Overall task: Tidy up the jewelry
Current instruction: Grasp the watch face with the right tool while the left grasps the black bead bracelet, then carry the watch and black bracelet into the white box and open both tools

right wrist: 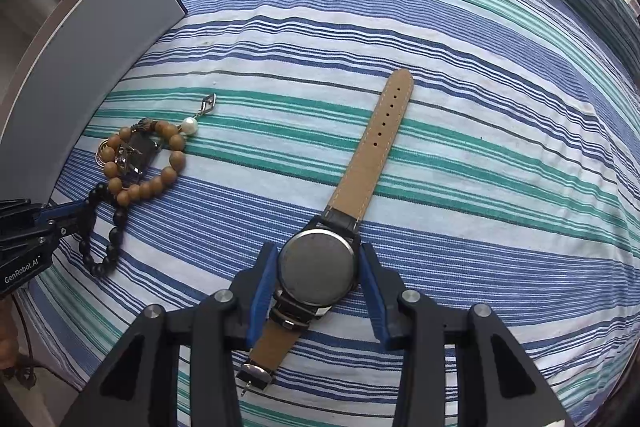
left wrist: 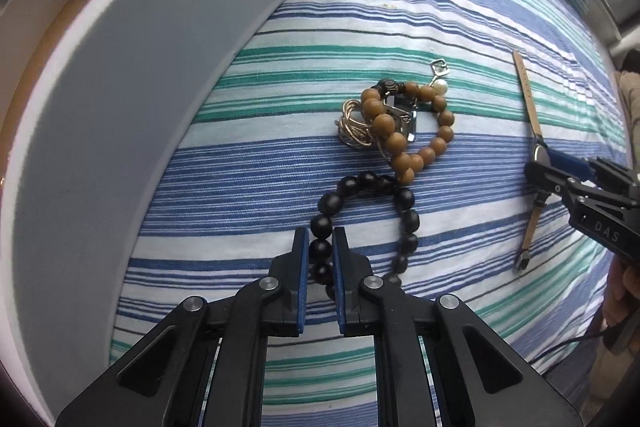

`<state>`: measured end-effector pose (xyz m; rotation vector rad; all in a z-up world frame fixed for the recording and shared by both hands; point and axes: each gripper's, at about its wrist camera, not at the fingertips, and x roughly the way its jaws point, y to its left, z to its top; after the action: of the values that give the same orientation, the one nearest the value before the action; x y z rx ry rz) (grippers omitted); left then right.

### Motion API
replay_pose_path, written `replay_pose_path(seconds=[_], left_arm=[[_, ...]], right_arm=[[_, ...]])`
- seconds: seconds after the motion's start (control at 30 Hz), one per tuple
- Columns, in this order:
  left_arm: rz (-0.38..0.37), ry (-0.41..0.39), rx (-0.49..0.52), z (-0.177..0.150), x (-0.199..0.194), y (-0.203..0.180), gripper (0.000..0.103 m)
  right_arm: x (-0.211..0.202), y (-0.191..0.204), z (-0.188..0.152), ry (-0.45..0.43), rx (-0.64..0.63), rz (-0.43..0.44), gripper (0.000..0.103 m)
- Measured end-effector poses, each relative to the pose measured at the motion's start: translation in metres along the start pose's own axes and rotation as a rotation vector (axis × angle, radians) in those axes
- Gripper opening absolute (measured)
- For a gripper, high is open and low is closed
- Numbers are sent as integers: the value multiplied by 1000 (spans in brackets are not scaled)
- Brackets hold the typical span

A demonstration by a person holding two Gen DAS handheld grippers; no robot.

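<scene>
Left gripper (left wrist: 320,247) pinches the black beads (left wrist: 332,203); right gripper (right wrist: 318,267) clamps the watch (right wrist: 318,267) case, strap flat on the striped bedsheet (right wrist: 480,147). Beyond lie brown beads (left wrist: 394,141), a pearl (left wrist: 441,87), and a grey box (left wrist: 140,87).

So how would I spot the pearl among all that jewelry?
Start at the striped bedspread and find the tangle beside the grey box. There a ring of tan wooden beads lies against a string of black beads. The pearl sits at the tan ring's far edge: a single white glossy bead, next to a small metal clasp.
</scene>
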<state>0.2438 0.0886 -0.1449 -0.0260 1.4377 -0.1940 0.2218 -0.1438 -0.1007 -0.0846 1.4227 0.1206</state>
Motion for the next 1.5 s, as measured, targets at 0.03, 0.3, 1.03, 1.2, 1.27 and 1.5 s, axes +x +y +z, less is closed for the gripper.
replay_pose_path(seconds=[0.03,0.3,1.03,1.2,1.27,1.5], left_arm=[[-11,-12,-3,-2,-8,1,9],[-63,-94,-17,-14,-73,-3,9],[64,-270,-13,-57,-143,13,9],[69,-284,-16,-60,-148,15,9],[59,-283,-20,-62,-151,17,9],[-4,-302,-57,-67,-180,40,9]], right_arm=[[-4,-2,0,-8,2,5,41],[-51,-12,5,-69,-3,51,41],[-130,28,1,-172,-101,76,41],[-134,36,1,-180,-119,70,41],[-135,38,1,-181,-124,70,41],[-148,56,8,-198,-164,80,41]])
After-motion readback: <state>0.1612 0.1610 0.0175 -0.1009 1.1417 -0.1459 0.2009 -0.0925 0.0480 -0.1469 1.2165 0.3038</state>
